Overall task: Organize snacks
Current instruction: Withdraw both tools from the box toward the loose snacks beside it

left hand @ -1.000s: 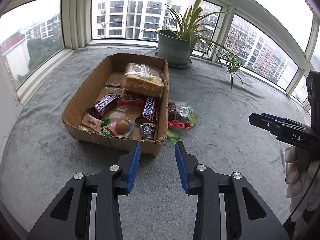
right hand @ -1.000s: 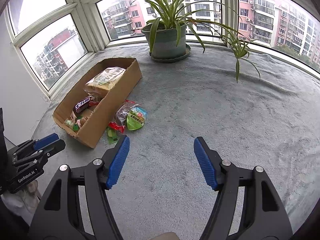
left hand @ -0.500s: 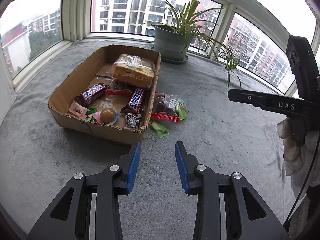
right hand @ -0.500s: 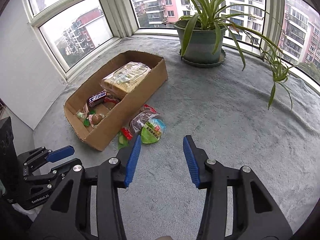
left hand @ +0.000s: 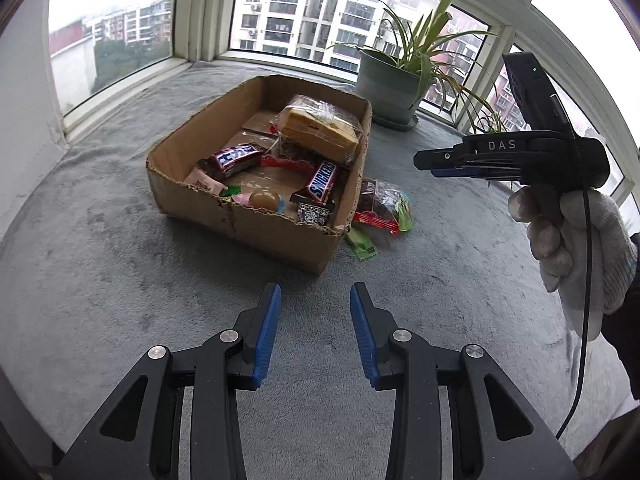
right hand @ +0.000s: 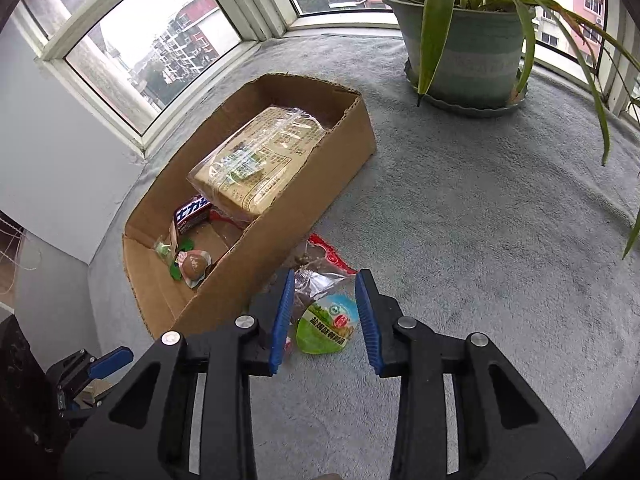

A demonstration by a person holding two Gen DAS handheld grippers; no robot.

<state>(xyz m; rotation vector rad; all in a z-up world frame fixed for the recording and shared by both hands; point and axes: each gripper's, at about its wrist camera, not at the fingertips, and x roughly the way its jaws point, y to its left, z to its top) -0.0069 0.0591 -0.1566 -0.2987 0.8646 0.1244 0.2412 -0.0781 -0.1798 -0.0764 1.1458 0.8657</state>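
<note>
Left wrist view: our left gripper (left hand: 315, 332) hangs empty, jaws slightly parted, near the cardboard box (left hand: 256, 220). Right wrist view: our right gripper (right hand: 323, 312), jaws just narrowed, frames the clear snack bag (right hand: 325, 312) right of the box (contact unclear); next, we judge, pinch and lift it boxward.

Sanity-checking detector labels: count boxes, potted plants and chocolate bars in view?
cardboard box: 1
potted plant: 1
chocolate bars: 2, both in the box
total: 4
</note>
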